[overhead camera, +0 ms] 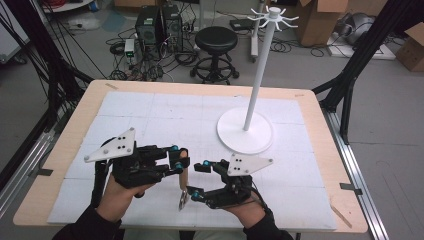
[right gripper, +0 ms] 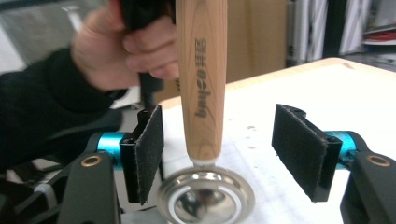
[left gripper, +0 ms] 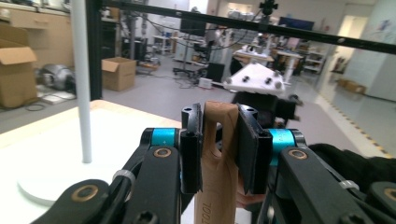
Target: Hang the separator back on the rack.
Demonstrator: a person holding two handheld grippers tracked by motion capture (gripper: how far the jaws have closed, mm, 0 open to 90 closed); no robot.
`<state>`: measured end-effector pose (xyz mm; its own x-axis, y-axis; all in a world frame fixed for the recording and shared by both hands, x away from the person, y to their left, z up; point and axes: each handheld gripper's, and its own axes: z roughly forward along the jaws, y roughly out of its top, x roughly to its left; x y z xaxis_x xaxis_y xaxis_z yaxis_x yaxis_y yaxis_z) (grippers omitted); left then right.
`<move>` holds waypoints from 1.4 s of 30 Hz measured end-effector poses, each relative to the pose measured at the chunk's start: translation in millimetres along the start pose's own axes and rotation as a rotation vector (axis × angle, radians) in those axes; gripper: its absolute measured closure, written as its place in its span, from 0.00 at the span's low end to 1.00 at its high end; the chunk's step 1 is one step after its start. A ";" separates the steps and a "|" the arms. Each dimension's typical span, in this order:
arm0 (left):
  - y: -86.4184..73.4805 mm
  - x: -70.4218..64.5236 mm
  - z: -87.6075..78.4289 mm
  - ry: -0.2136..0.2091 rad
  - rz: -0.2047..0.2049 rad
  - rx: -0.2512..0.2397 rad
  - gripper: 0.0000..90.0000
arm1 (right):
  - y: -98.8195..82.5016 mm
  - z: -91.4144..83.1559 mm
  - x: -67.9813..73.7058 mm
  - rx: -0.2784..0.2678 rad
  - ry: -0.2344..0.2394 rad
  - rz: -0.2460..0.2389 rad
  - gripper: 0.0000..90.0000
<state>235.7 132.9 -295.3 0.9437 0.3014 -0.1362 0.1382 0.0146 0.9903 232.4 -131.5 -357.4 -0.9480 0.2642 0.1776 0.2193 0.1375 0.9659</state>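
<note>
Nearest us, the right gripper (overhead camera: pixel 198 179) sits low at the table's (overhead camera: pixel 60 150) front edge, jaws spread wide on either side of a wooden-handled utensil (overhead camera: pixel 183 181), not touching it. We see its round metal end (right gripper: pixel 205 198) hanging between the pads in the right gripper view. The left gripper (overhead camera: pixel 178 161) is clamped on the wooden handle (left gripper: pixel 218 154), holding the utensil upright over the white mat (overhead camera: pixel 150 112). Farther back stands a white hook stand (overhead camera: pixel 260 75) on its round base (overhead camera: pixel 227 131), well apart.
</note>
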 end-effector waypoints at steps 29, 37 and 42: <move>1.2 -6.5 9.5 0.079 -0.014 -0.051 0.77 | -1.5 9.1 14.1 0.033 -0.190 -0.031 0.77; 0.9 2.5 -7.1 -0.020 -0.032 -0.069 0.41 | 0.9 -0.2 6.8 0.009 -0.118 -0.008 0.77; -1.0 7.3 -13.8 -0.110 -0.062 -0.073 0.41 | 2.7 -3.5 1.3 -0.017 0.035 -0.001 0.77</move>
<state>238.3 148.3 -297.0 0.9619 0.1918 -0.1950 0.1785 0.1002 0.9788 231.0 -134.1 -353.9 -0.9557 0.2303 0.1832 0.2150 0.1212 0.9691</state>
